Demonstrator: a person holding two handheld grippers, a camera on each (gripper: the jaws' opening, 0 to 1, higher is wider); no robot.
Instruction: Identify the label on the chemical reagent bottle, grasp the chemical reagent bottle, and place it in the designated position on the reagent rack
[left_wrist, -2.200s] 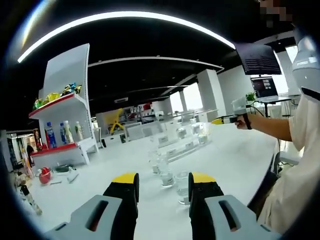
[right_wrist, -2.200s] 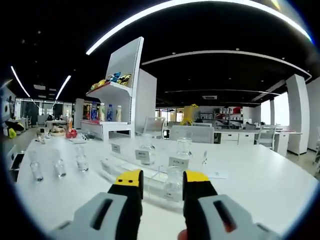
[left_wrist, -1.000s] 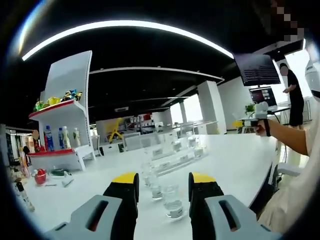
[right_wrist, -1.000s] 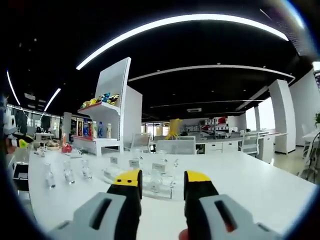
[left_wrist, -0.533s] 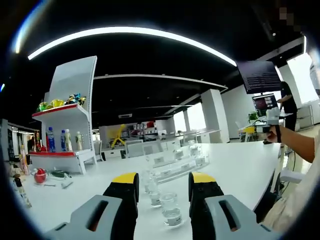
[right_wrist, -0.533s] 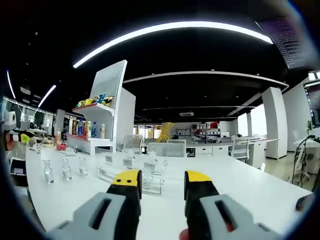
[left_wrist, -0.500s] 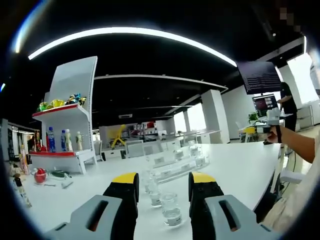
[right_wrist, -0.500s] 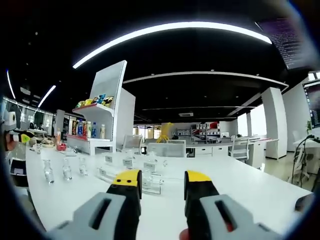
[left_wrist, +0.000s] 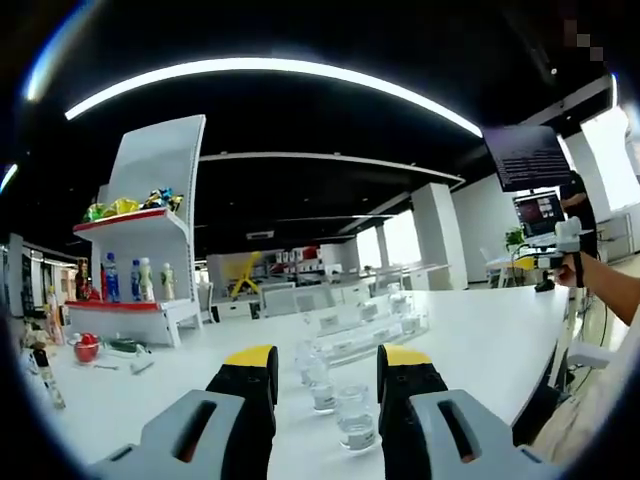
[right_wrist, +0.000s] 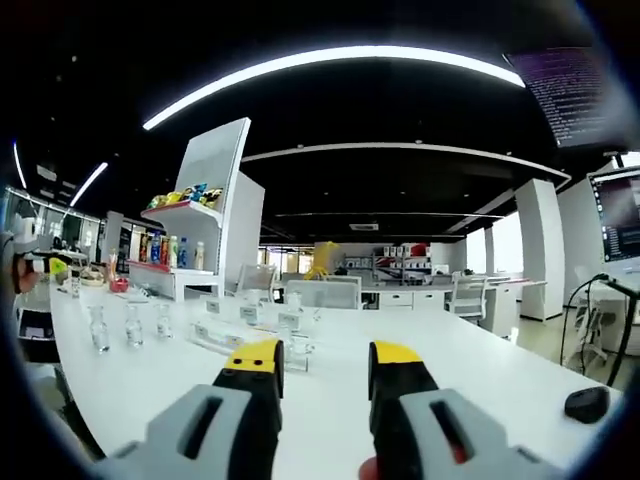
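- My left gripper (left_wrist: 326, 362) is spread, holding nothing, with three bottles (left_wrist: 356, 428) on the table (left_wrist: 480, 335) just ahead.
- My right gripper (right_wrist: 324, 358) is spread too; the rack (right_wrist: 238, 335) lies beyond it.

Right gripper (right_wrist: 322, 365) jaws apart and empty above table (right_wrist: 480, 370); bottles (right_wrist: 128, 325) far left.

Long white ceiling light strips (left_wrist: 270, 70) (right_wrist: 330, 60) glare brightly against a dark ceiling, bowed by strong fisheye distortion. The glossy white bench (left_wrist: 470, 330) (right_wrist: 480, 370) reflects soft light. Windows beyond the bench blow out; distant detail is soft.
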